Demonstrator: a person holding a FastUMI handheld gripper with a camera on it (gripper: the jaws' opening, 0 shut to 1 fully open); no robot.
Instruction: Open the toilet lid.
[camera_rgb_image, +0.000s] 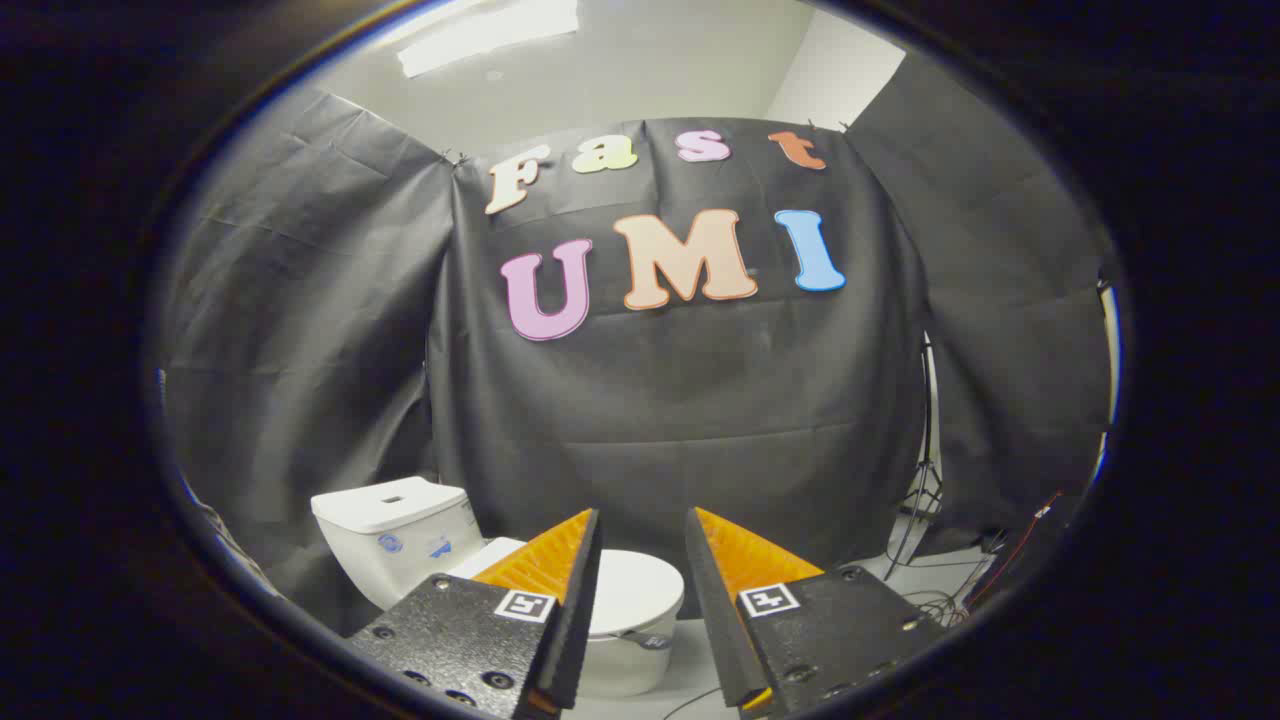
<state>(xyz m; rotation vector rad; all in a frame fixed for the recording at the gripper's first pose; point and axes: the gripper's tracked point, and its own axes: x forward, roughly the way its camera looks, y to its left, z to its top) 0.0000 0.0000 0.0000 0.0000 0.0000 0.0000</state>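
Observation:
A white toilet stands on the floor below and beyond my fingers. Its tank (395, 535) rises at the left, against the black cloth. The toilet lid (632, 590) lies flat and closed over the bowl, showing in the gap between my two fingers and partly hidden behind the left one. My gripper (643, 520) hangs above and short of the lid, apart from it. It is open, with nothing between the fingers.
Black cloth walls close the booth behind and beside the toilet. A tripod stand (925, 480) and loose cables (940, 600) sit on the pale floor at the right, near a gap in the cloth.

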